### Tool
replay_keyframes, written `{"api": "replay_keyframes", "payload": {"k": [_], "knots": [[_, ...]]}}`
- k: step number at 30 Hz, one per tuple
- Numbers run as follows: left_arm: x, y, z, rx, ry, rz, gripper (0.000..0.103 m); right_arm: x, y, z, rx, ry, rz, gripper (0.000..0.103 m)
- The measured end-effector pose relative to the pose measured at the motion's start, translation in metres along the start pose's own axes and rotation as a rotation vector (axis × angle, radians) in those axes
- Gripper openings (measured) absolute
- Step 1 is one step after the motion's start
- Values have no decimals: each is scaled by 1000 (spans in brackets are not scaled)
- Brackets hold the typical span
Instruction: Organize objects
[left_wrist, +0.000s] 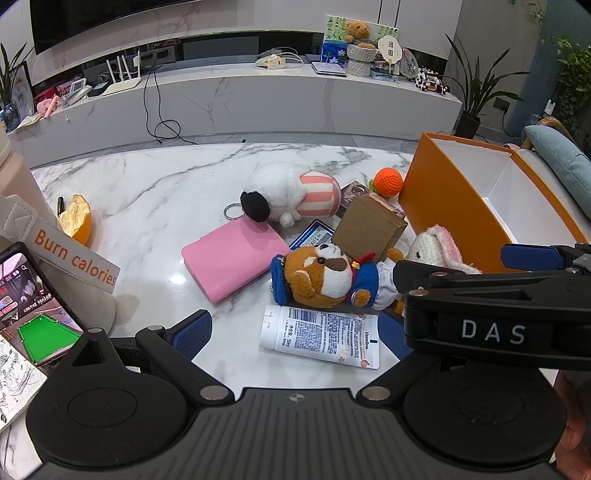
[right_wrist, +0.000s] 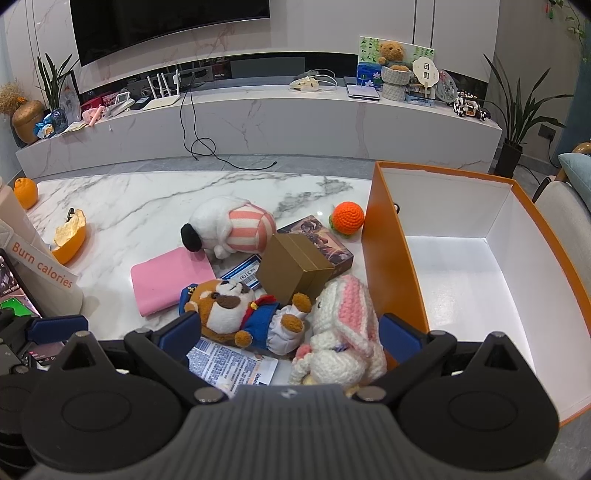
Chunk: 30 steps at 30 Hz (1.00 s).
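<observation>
Now both tools hover over a white marble table (left_wrist: 140, 192), jaws spread wide and gripping nothing. The left gripper (left_wrist: 291, 334) hangs above a white squeeze tube printed with blue text (left_wrist: 321, 334), which lies flat between its blue pads. The right gripper (right_wrist: 290, 330) frames a brown plush dog in a blue jacket (right_wrist: 236, 314) and a white crocheted rabbit with pink ears (right_wrist: 343, 328), both lying just beside the orange cardboard box with a white inside (right_wrist: 388, 258). That box stands open on the right, nothing visible inside. Behind the dog a plain brown carton (right_wrist: 295, 269) sits tilted on a dark printed card box (right_wrist: 321, 236). A pink rectangular pouch (right_wrist: 166, 280) lies left of it, touching a white plush with pink-striped trousers (right_wrist: 232, 225). An orange crocheted ball (right_wrist: 347, 218) rests near the box's far corner.
</observation>
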<state>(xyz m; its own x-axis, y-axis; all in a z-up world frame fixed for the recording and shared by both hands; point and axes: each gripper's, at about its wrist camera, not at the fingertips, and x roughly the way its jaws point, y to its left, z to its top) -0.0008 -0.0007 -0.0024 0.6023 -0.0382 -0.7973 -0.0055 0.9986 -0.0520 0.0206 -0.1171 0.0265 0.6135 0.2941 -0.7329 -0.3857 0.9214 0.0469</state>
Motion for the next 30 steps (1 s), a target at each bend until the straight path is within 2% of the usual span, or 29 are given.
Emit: {"api": "replay_keyframes", "payload": {"k": [25,30], "knots": [[1,-4,-1,4,3,-4,103,1,-1,-1,-10,4,1,102],[4,-5,-2,5,12,-4,103,5,-1,-1,-18,26,3,102]]}}
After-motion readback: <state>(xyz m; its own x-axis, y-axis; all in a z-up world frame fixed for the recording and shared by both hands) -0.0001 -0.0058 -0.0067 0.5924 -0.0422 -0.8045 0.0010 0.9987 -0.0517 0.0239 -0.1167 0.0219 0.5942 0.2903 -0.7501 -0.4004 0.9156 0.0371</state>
